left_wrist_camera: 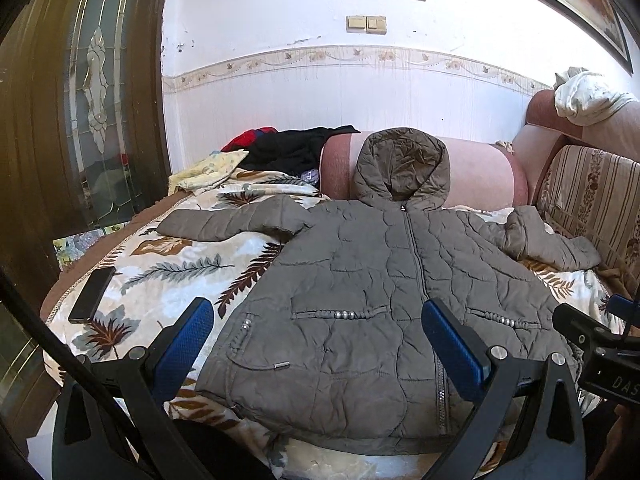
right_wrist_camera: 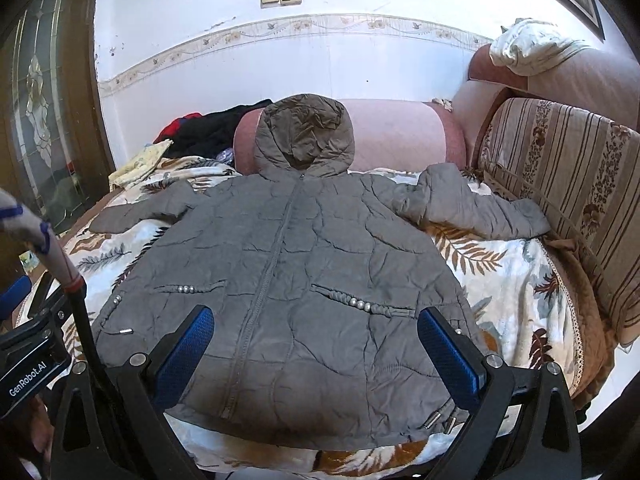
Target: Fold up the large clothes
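Note:
A grey quilted hooded jacket (left_wrist_camera: 372, 280) lies flat, zipped, front up on a leaf-print blanket (left_wrist_camera: 160, 264). Its hood rests against a pink bolster and both sleeves spread outward. It also shows in the right wrist view (right_wrist_camera: 304, 264). My left gripper (left_wrist_camera: 316, 316) is open and empty, hovering above the jacket's lower left half. My right gripper (right_wrist_camera: 316, 324) is open and empty, above the jacket's lower right half near the hem. Both have blue pads (right_wrist_camera: 448, 352).
A black phone (left_wrist_camera: 92, 294) lies on the blanket's left edge. A pink bolster (left_wrist_camera: 476, 172) and a pile of black, red and yellow clothes (left_wrist_camera: 288, 148) sit at the back. A striped sofa back (right_wrist_camera: 560, 176) runs along the right. A wooden glass door (left_wrist_camera: 92, 80) stands left.

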